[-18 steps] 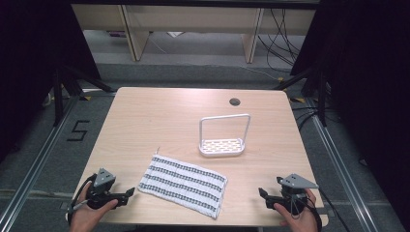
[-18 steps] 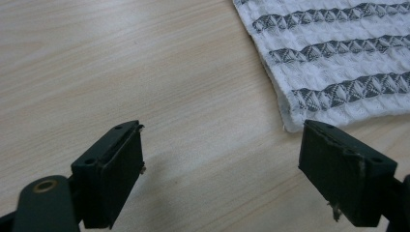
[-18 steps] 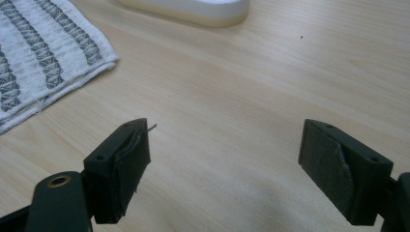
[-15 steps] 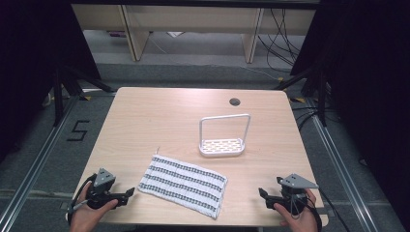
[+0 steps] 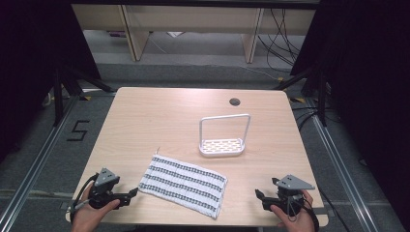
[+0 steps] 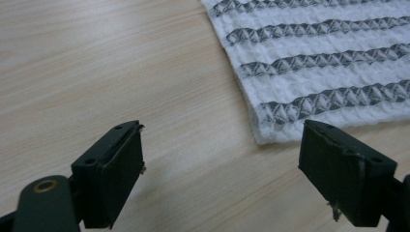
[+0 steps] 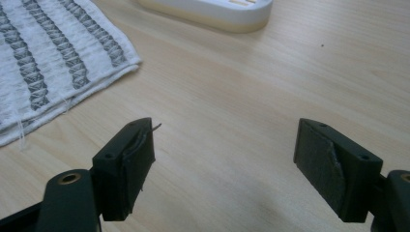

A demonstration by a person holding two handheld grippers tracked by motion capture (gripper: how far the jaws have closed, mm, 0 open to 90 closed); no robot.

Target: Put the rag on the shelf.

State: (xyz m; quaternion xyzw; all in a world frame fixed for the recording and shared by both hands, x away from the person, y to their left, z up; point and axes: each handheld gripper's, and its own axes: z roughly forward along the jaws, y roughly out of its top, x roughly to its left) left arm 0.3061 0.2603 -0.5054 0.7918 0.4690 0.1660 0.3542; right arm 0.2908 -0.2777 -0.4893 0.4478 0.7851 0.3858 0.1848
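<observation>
High view: striped towel (image 5: 183, 182) flat on the table (image 5: 159, 121), both tools waiting at the near edge.
Left hand-held gripper (image 5: 129, 195) sits just beside the towel's left end, jaws spread, nothing between; right hand-held gripper (image 5: 259, 198) gapes too, near the towel's other end, white rack (image 5: 222, 145) beyond.

Light wooden table (image 5: 159, 113), striped folded towel (image 5: 183, 182) lying flat, white handled rack (image 5: 222, 145) behind it
</observation>
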